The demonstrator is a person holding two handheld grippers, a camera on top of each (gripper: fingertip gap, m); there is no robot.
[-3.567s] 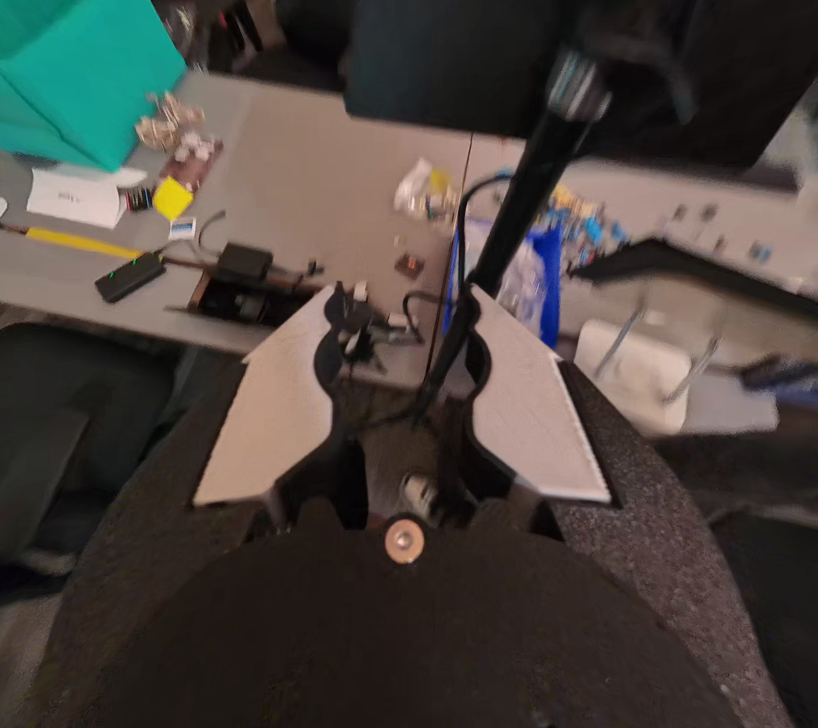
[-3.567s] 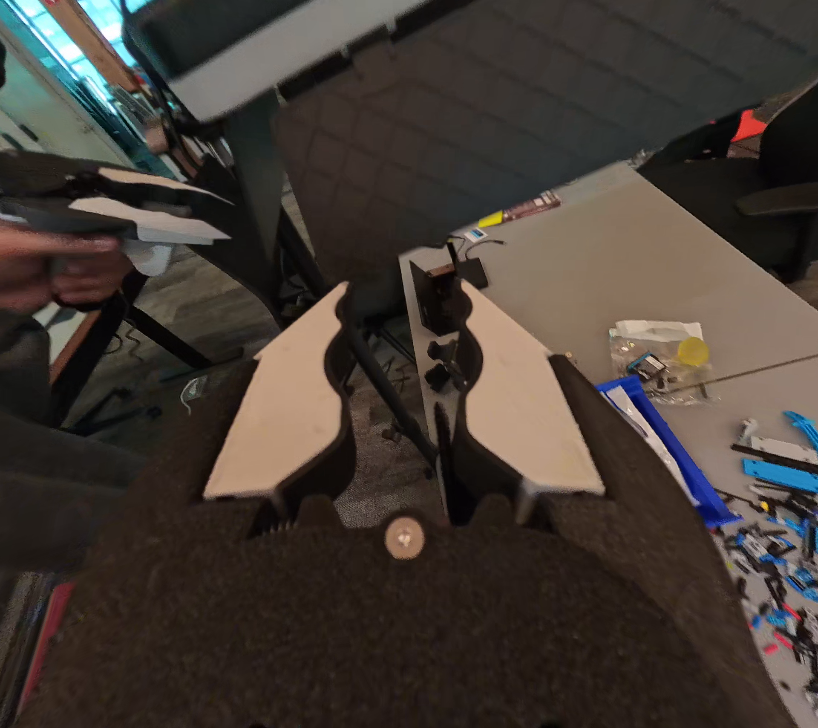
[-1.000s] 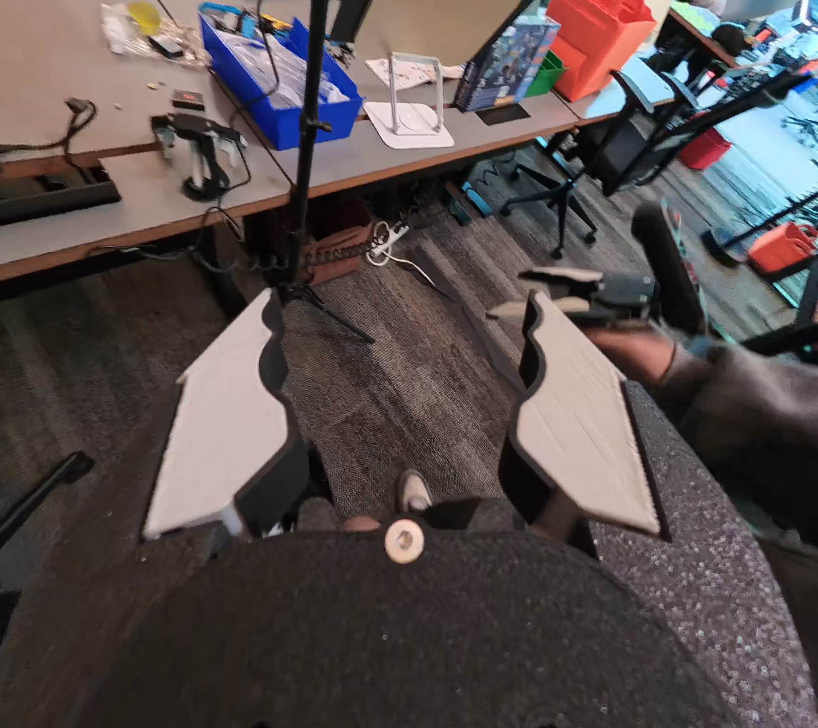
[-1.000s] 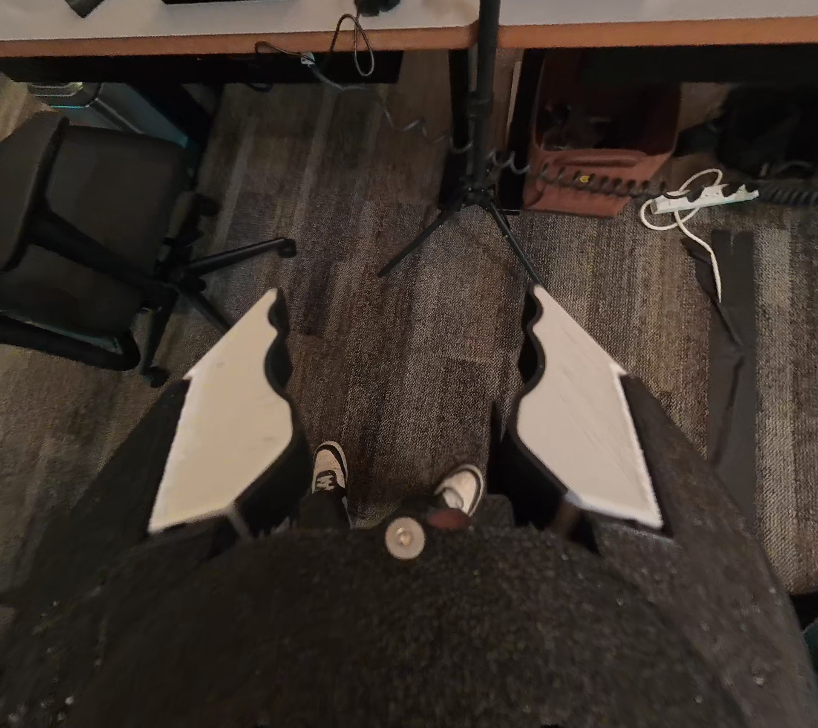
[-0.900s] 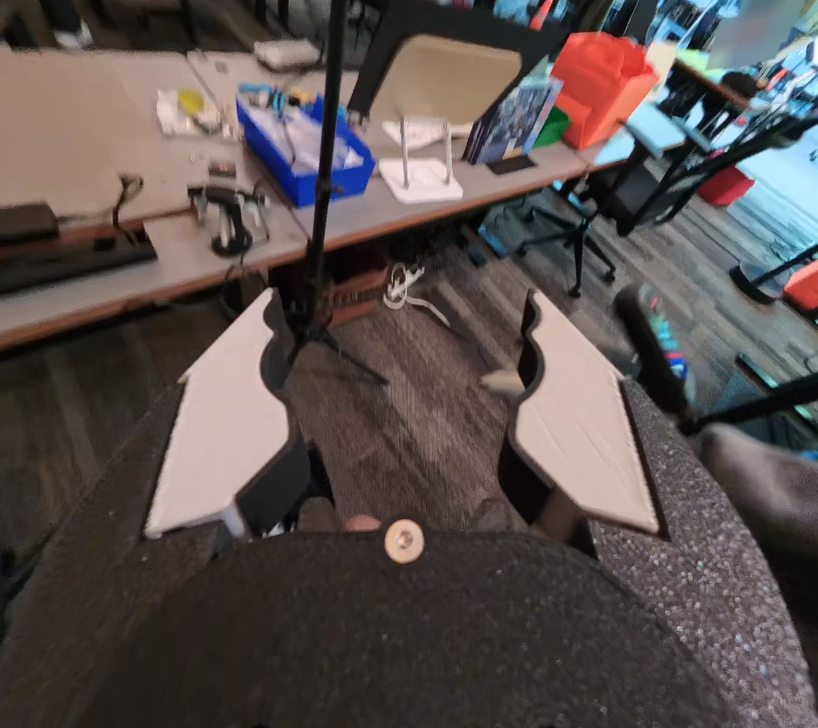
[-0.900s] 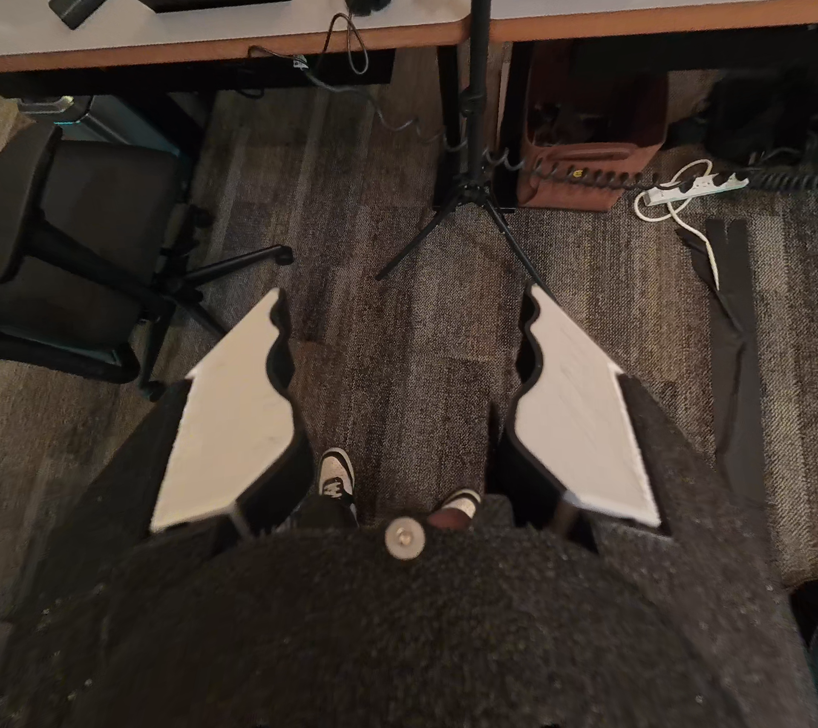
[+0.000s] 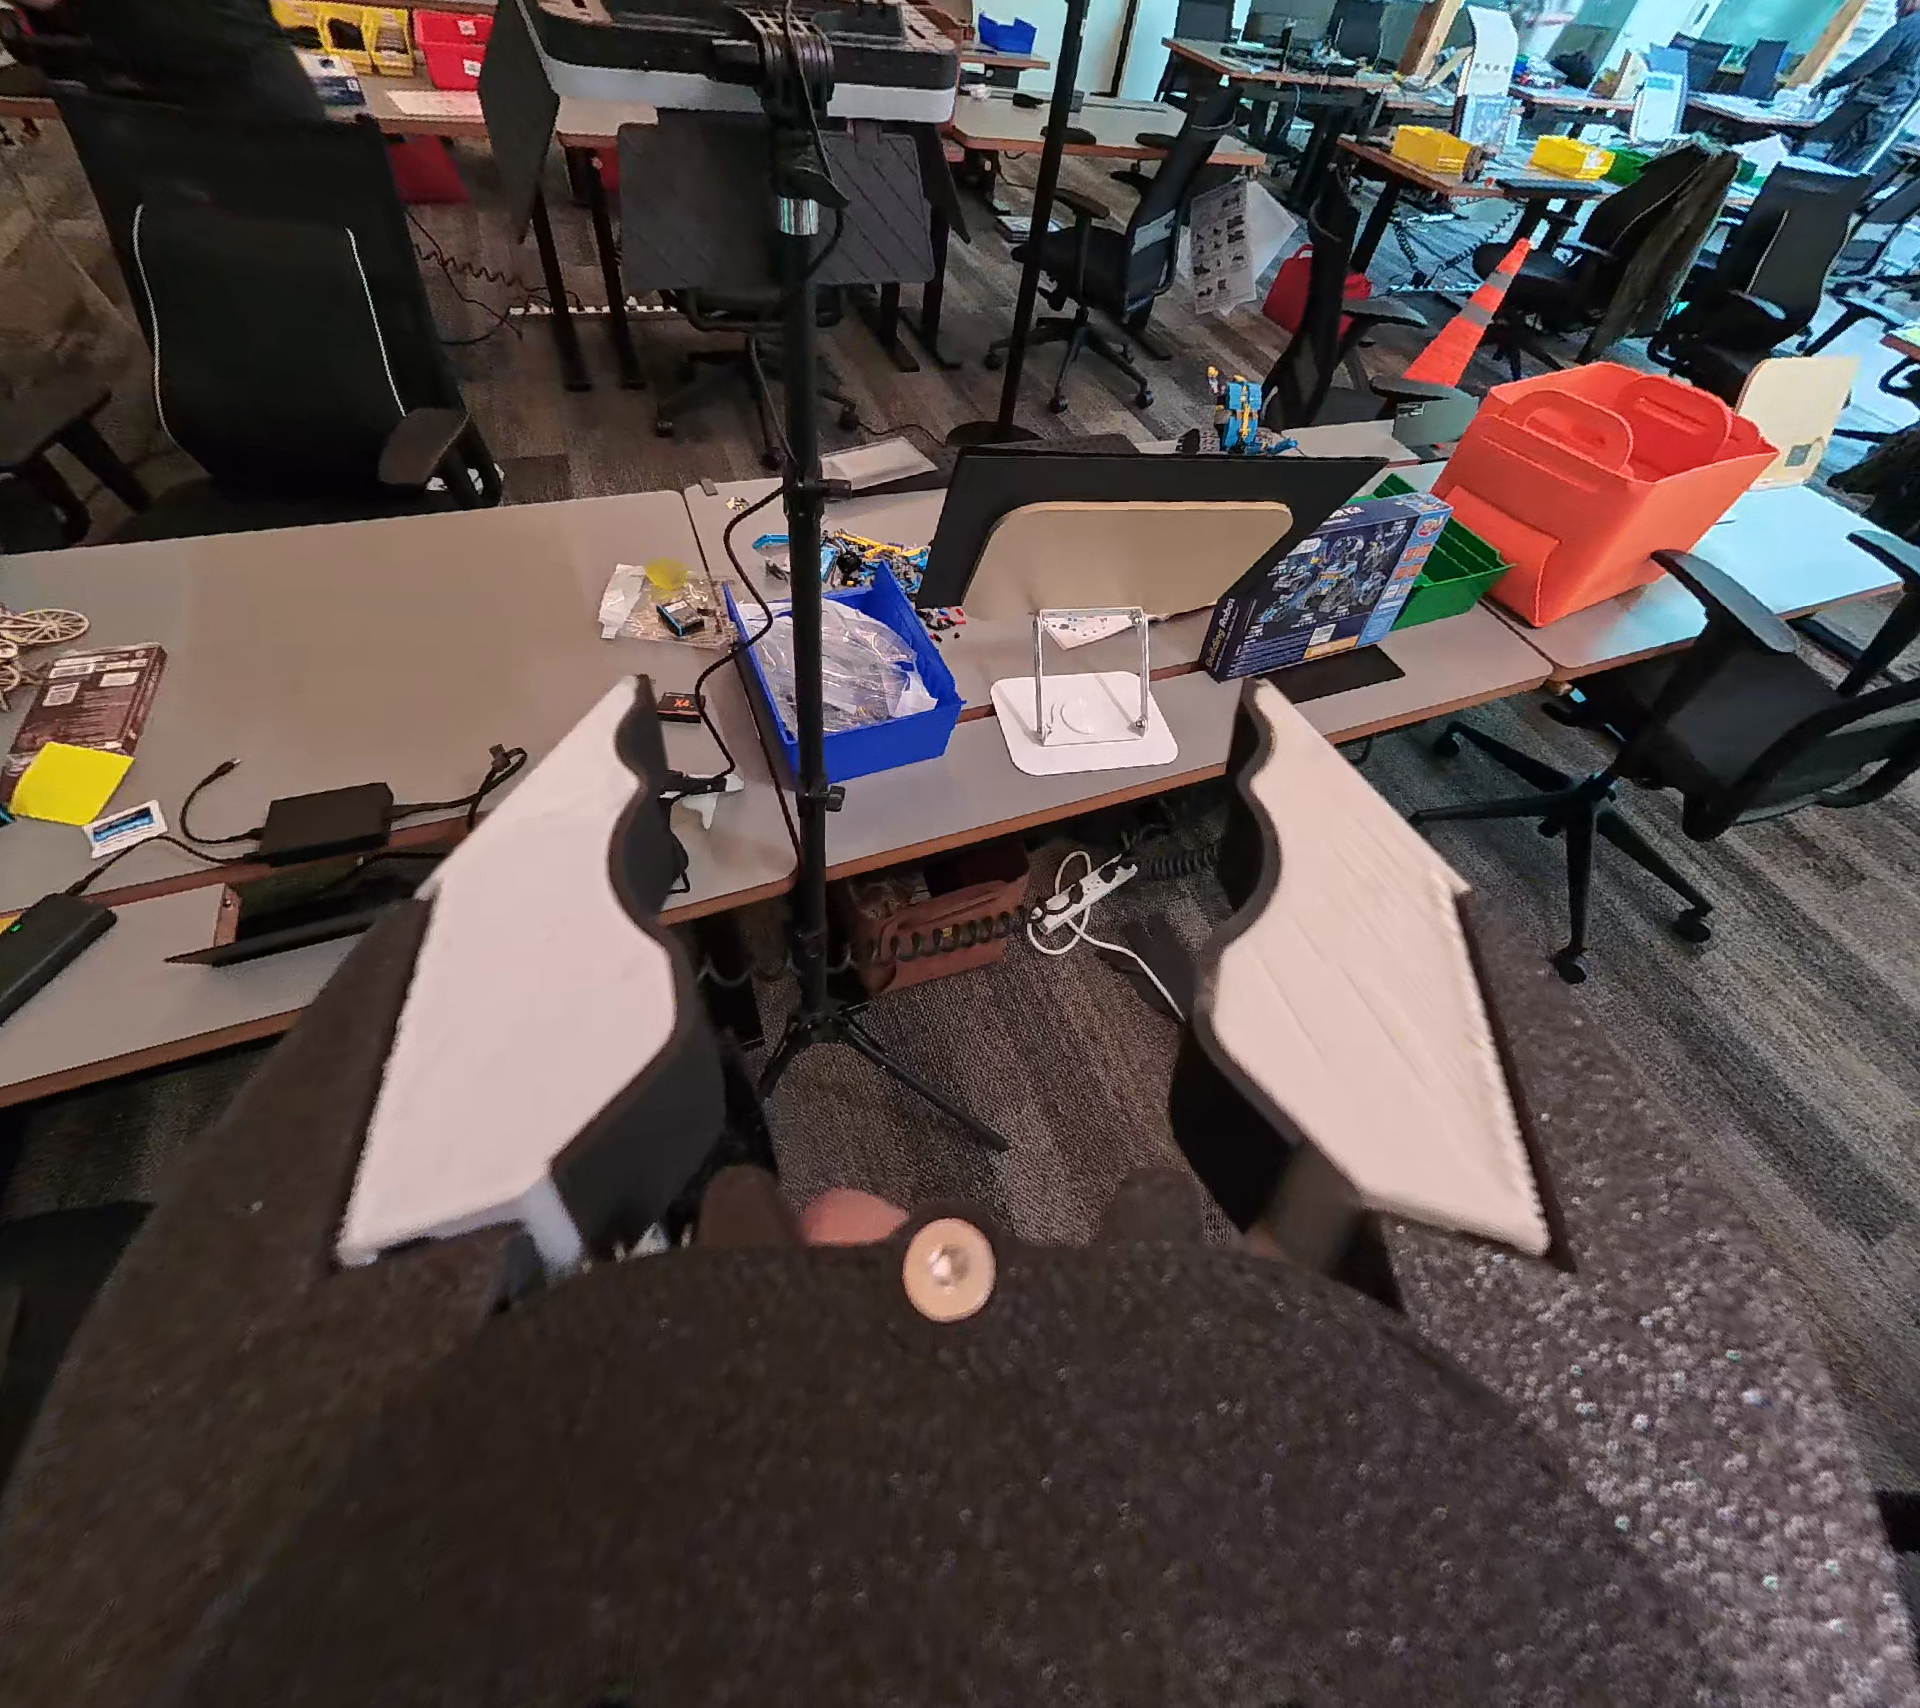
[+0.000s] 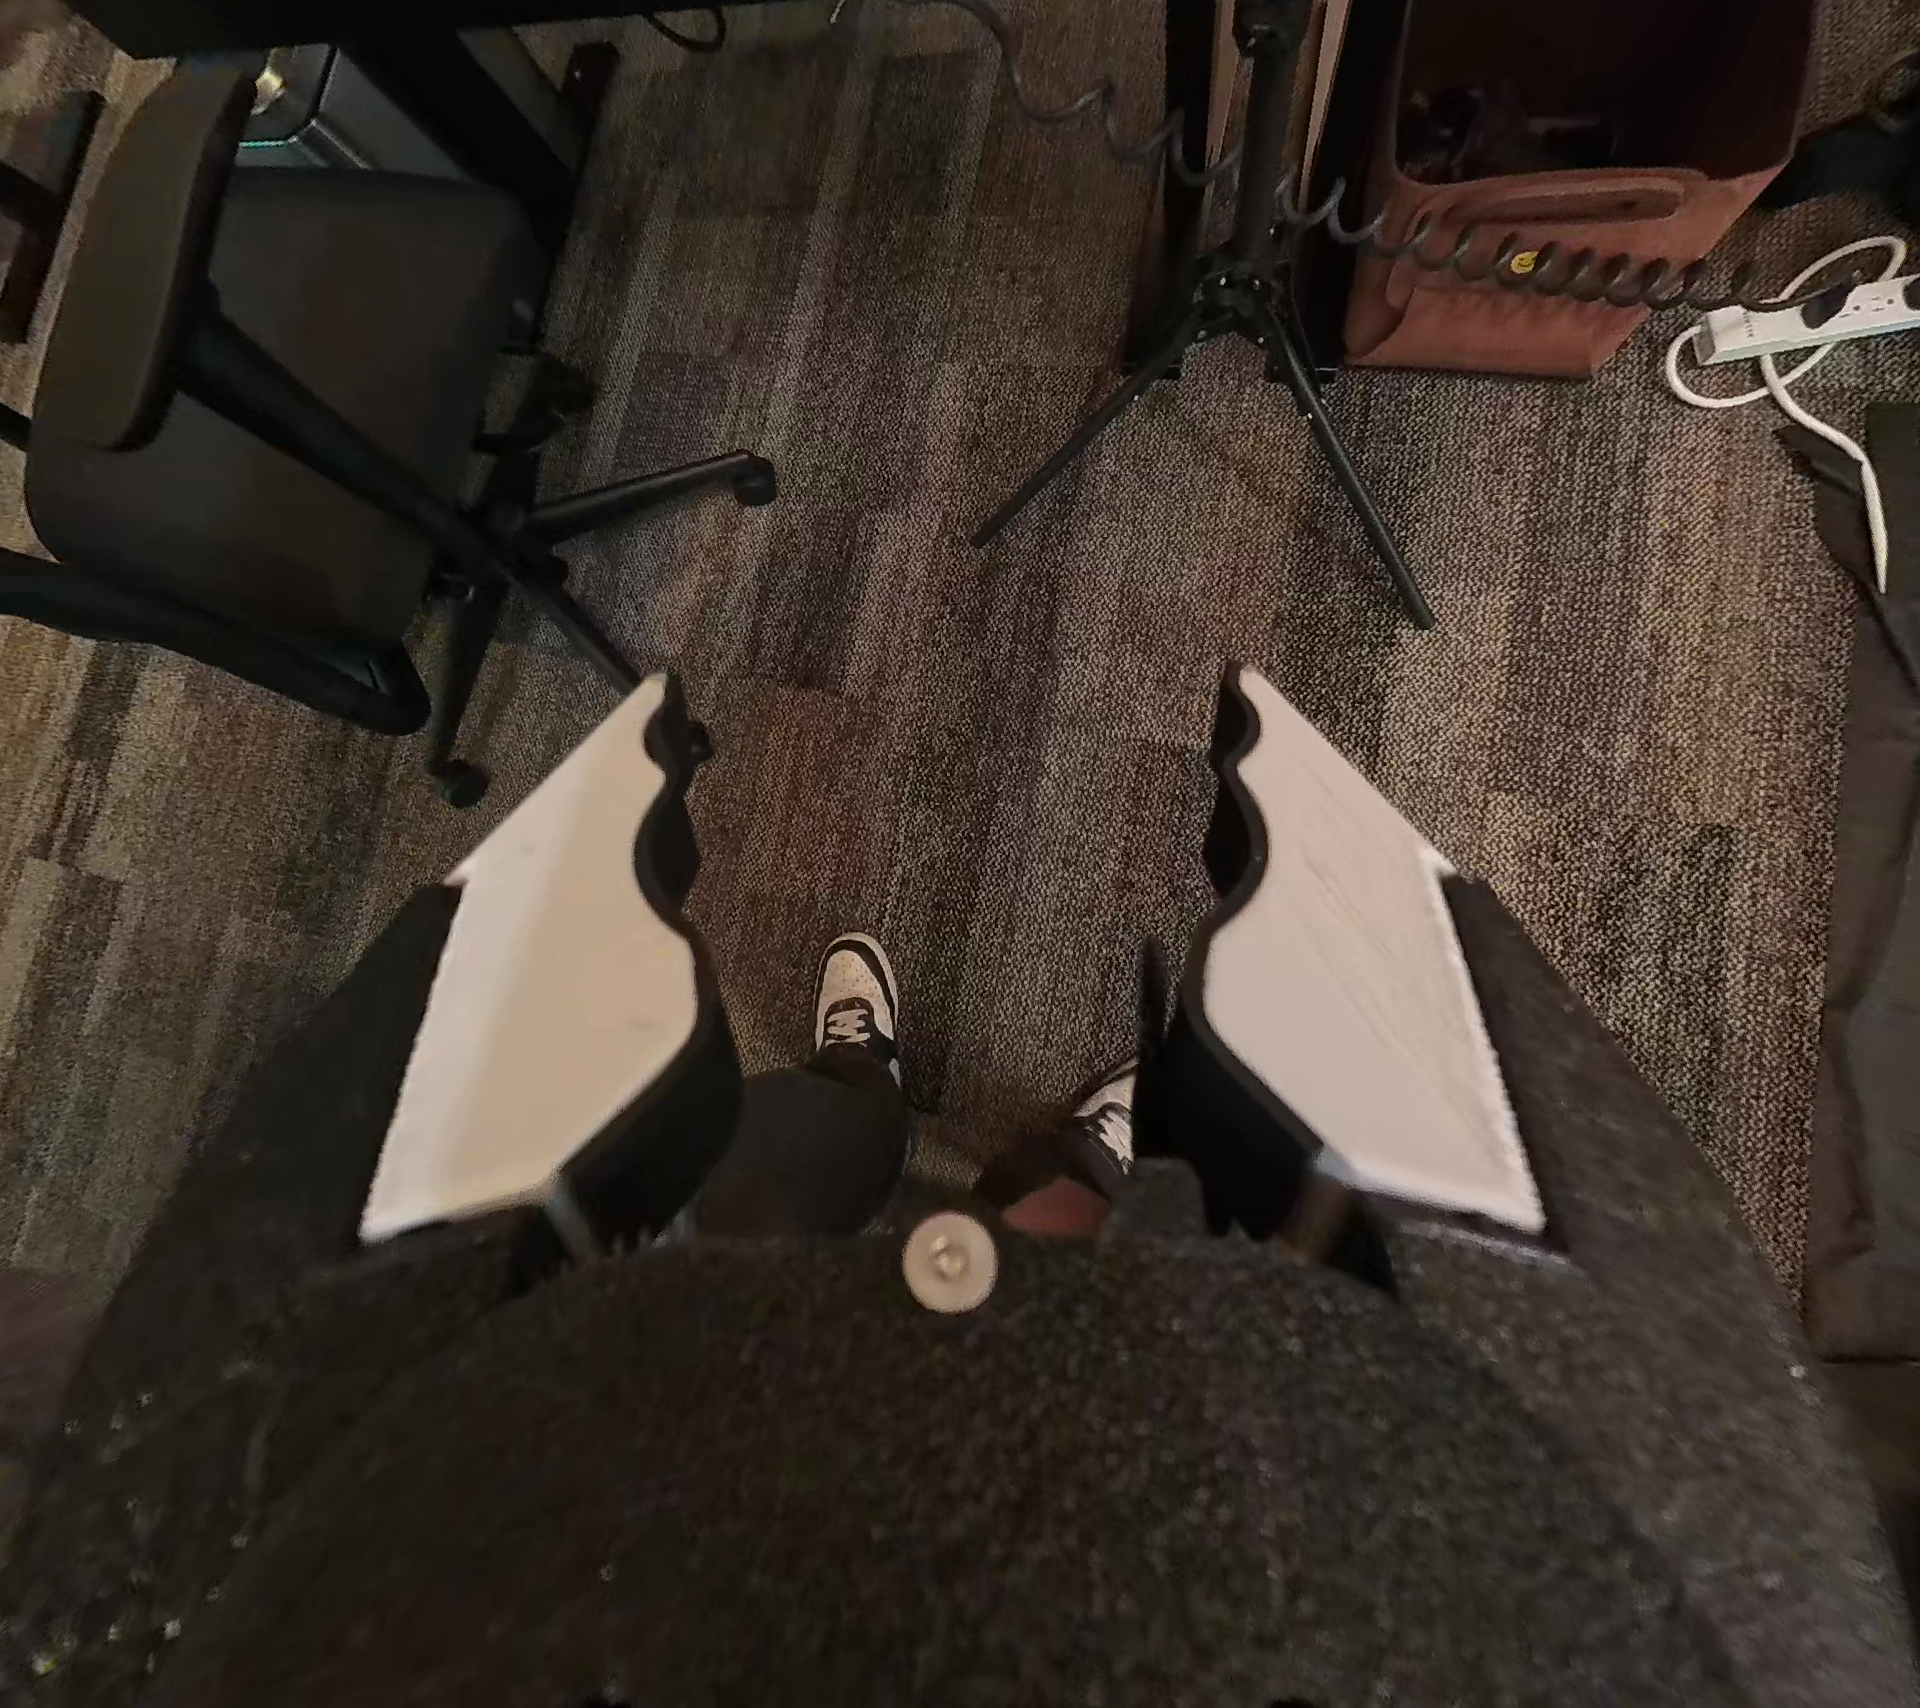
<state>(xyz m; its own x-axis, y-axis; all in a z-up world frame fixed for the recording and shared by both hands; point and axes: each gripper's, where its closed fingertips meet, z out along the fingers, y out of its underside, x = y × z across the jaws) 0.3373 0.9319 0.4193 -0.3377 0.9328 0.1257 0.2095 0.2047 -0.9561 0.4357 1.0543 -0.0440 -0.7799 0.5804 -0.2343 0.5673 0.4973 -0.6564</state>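
Observation:
My left gripper [image 7: 940, 702] is open and empty, held in the air in front of a grey table [image 7: 364, 619], level with a black tripod stand [image 7: 805, 723] that carries a black light panel [image 7: 717, 6]. On the table stand a blue bin [image 7: 847, 708] with clear bags, a white base with a wire frame [image 7: 1086, 713] and a dark toy box [image 7: 1320, 588]. My right gripper [image 8: 945, 692] is open and empty, pointing down at the carpet [image 8: 935, 619] above a person's black and white shoes [image 8: 854, 993]. The tripod's feet [image 8: 1226, 411] stand just ahead of it.
An orange bag [image 7: 1600, 484] and green bin [image 7: 1455, 567] sit at the table's right. Black office chairs stand at the right [image 7: 1745, 723] and under the table's left [image 8: 239, 432]. A brown bag [image 8: 1558, 152] and white power strip [image 8: 1829, 318] lie under the table. People stand at the back. The left gripper's tips are roughly 50 cm from the right gripper's.
My left gripper has tilted up from the floor towards the table and room. My right gripper has moved closer to the floor and table edge. Both stay open.

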